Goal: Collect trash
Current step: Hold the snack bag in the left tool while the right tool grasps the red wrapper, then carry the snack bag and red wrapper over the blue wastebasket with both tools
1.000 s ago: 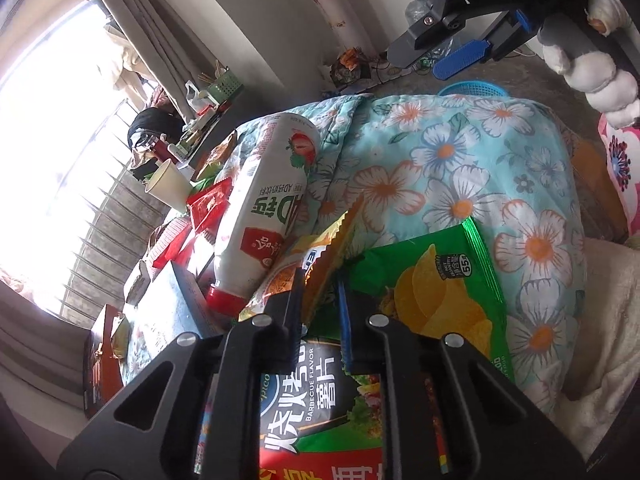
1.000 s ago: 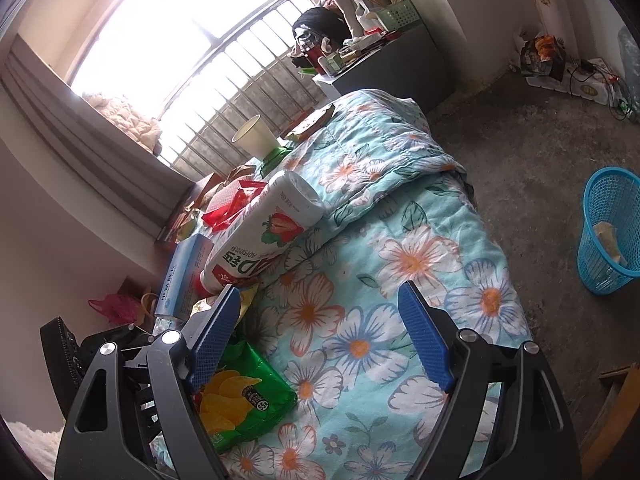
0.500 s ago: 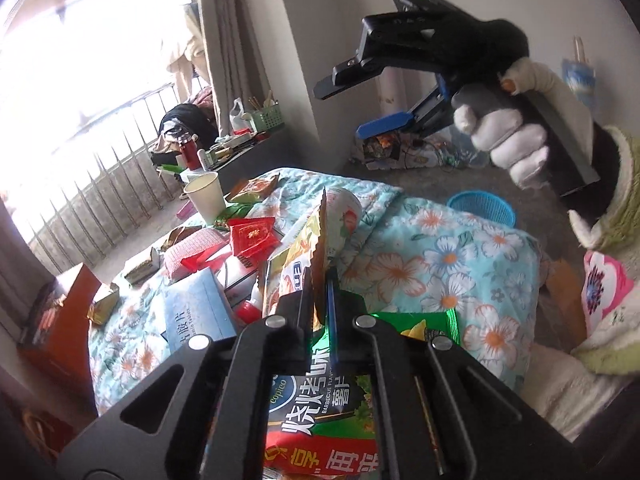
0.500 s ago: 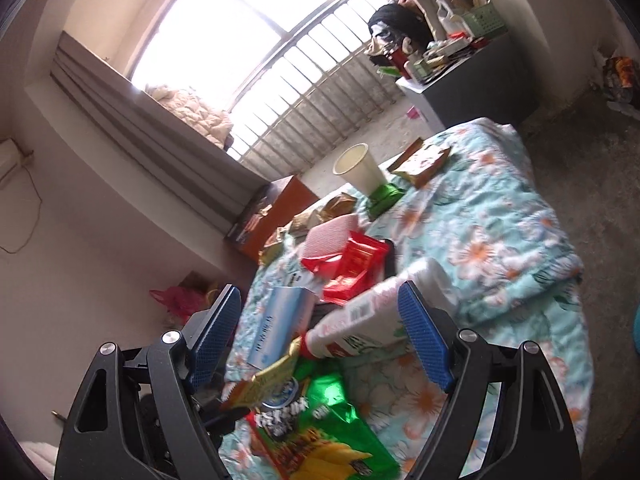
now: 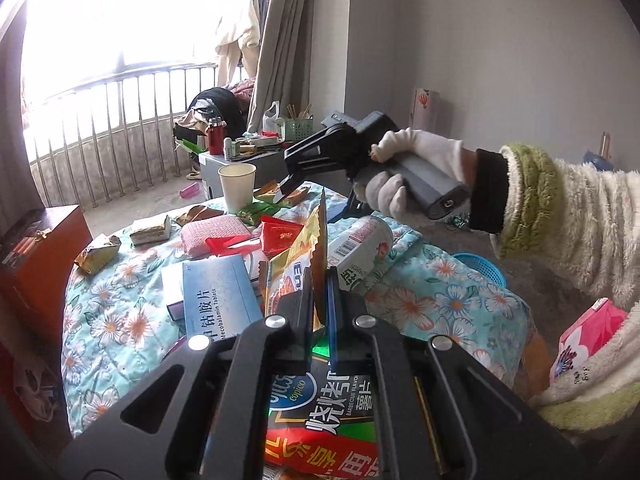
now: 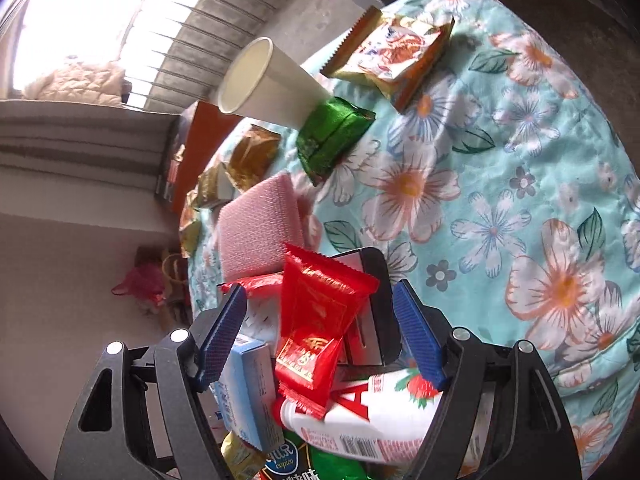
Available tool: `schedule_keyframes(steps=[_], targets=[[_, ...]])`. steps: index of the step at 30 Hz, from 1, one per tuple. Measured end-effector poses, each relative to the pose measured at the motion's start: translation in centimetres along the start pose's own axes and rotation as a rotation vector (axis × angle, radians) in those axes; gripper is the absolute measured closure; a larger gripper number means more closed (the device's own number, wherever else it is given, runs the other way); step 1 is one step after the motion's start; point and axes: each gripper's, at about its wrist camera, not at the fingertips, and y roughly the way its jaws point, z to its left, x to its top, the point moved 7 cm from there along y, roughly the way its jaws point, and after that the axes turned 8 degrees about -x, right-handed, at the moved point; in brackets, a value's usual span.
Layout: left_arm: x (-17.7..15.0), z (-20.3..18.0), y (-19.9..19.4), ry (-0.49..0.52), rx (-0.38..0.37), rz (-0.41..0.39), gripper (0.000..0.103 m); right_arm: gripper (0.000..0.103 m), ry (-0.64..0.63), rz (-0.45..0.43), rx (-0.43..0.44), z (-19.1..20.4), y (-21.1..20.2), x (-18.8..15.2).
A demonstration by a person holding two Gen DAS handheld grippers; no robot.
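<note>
Two grippers are seen over a floral quilt [image 6: 500, 168] littered with rubbish. The left gripper [image 5: 319, 300] is closed on the upper edge of a yellow snack wrapper [image 5: 310, 252], which is pinched edge-on between the pads; its long axis stands nearly upright, the serrated end pointing up and away from the camera. The wrapper is held just above the pile, near the middle of the quilt, with a white bottle [image 5: 360, 248] just to its right and a blue box [image 5: 216, 300] to its left.

The right gripper [image 6: 320, 332] is held with its jaws apart, and they have just been closing a little; a red packet [image 6: 320, 320] is seen between them but no pad is pressing on it. The packet's long axis runs from near to far, and it leans on the clutter beneath.

Several risks are judged. The wrapper is gripped by a thin margin only, so it could slip or tear if swung quickly toward the blue basket [image 5: 484, 268] on the floor at the right. The red packet lies overlapped on the bottle and a dark box [image 6: 376, 304]; a closing grip could catch a neighbour or push the packet aside. The paper cup [image 6: 264, 80] at the far side could be toppled by a careless sweep.
</note>
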Motion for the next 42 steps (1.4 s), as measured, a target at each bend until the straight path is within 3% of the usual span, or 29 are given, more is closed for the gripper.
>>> schedule_keyframes(steps=[6, 14, 23, 33, 42], targets=[[-0.2, 0.2, 0.4, -0.009, -0.028, -0.005, 0.099, 0.040, -0.033, 0.032, -0.086, 0.4, 2.0, 0.2], [-0.6, -0.2, 0.5, 0.019, -0.025, 0.001, 0.099, 0.069, -0.081, -0.011, -0.126, 1.1, 2.3, 0.2], [-0.7, -0.6, 0.5, 0.019, -0.022, 0.007, 0.099, 0.093, -0.114, -0.092, -0.086, 1.2, -0.7, 0.6], [-0.4, -1.1, 0.3, 0.033, -0.021, -0.001, 0.099, 0.097, -0.148, -0.236, 0.018, 1.3, -6.2, -0.8], [-0.1, -1.1, -0.1, 0.031, -0.019, -0.010, 0.099, 0.097, -0.155, -0.471, 0.119, -1.1, -14.9, -6.1]])
